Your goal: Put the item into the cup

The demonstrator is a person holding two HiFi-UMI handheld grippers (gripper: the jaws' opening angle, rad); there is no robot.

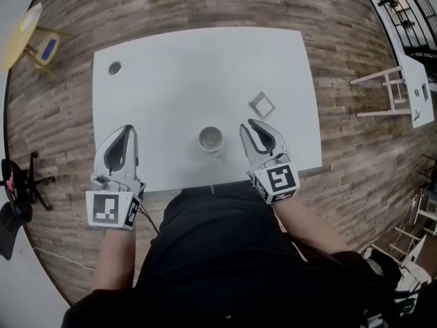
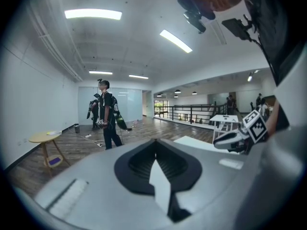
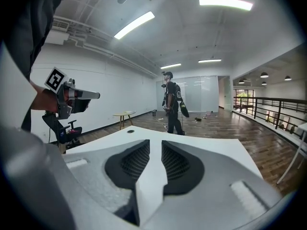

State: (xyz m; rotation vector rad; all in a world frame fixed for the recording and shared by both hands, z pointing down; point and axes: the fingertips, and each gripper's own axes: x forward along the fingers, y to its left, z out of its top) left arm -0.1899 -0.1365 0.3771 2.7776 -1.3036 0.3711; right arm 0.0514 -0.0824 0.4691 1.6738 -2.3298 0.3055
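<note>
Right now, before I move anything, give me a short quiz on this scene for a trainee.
1. True or false: the square item is already in the cup.
2. Which gripper is nearer the square item? A. left gripper B. right gripper
3. What stands between the right gripper's jaws?

Key:
1. False. The square item lies on the table, beyond the cup and to its right.
2. B.
3. Nothing. The jaws stand apart and empty.
</note>
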